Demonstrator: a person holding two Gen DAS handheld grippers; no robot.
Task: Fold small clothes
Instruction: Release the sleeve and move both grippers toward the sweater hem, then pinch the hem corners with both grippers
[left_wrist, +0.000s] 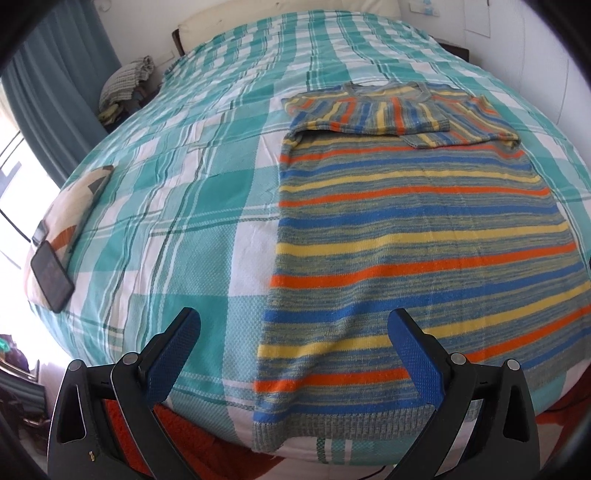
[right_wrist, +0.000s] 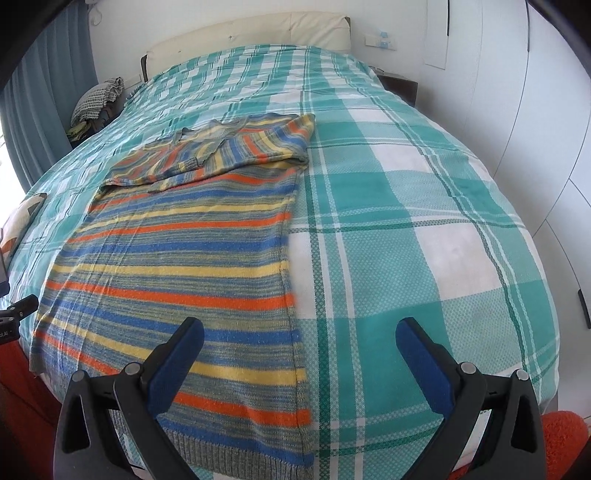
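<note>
The left gripper (left_wrist: 295, 354) is spread wide, its two blue-padded fingers (left_wrist: 173, 354) angled outward in a V from the black frame below. Nothing sits between the pads, and neither one touches anything. Both fingers point forward and slightly downward, level with each other.

The right gripper (right_wrist: 299, 362) matches that pose: fingers (right_wrist: 424, 365) parted to full width, blue pads facing inward across an empty gap, tips free of contact. At the far left edge of the right wrist view, a small black part of the other tool shows.
</note>
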